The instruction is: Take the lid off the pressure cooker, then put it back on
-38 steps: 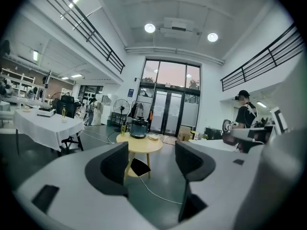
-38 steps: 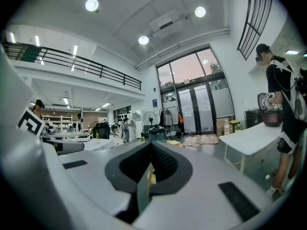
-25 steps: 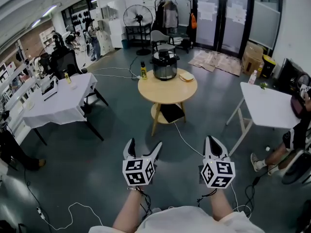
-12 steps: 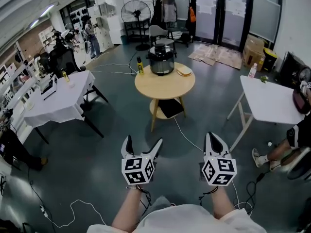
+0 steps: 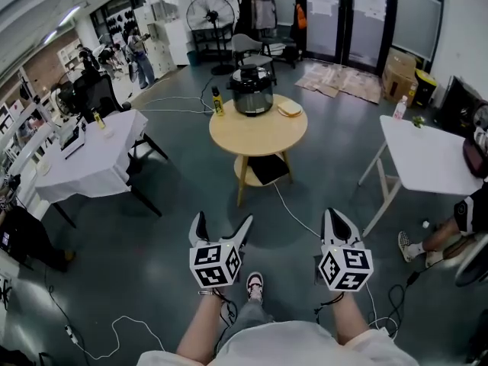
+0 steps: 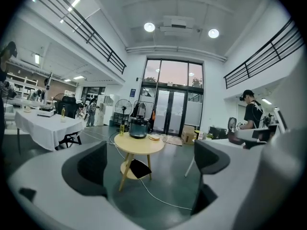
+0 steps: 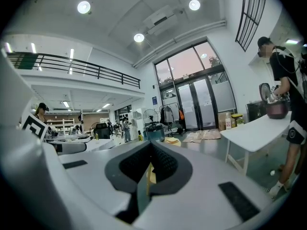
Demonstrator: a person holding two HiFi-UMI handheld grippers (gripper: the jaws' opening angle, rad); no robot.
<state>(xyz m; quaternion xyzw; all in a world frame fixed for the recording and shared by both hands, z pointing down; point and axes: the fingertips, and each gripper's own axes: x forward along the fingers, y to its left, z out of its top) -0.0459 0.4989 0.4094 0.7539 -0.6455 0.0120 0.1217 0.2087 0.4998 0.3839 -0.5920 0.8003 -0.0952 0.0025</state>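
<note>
The black and silver pressure cooker (image 5: 252, 91), lid on, stands at the back of a round wooden table (image 5: 259, 134) far ahead of me. My left gripper (image 5: 223, 221) is held low over the floor, jaws spread wide and empty. In the left gripper view the cooker (image 6: 138, 128) shows small between the open fingers (image 6: 91, 169). My right gripper (image 5: 333, 216) is beside it at the same height, jaws together with nothing in them. The right gripper view has the cooker (image 7: 155, 131) just above the closed pads (image 7: 165, 164). Both grippers are well short of the table.
A yellow bottle (image 5: 217, 101) and a flat yellowish thing (image 5: 290, 110) share the round table. A white-clothed table (image 5: 91, 158) stands left, a white folding table (image 5: 427, 158) right with a seated person (image 5: 465, 219). A cable (image 5: 297, 216) runs across the floor. My shoe (image 5: 255, 286) shows below.
Both grippers have moved forward toward the round table, which sits slightly nearer in view. A shoe has stepped into sight between my arms.
</note>
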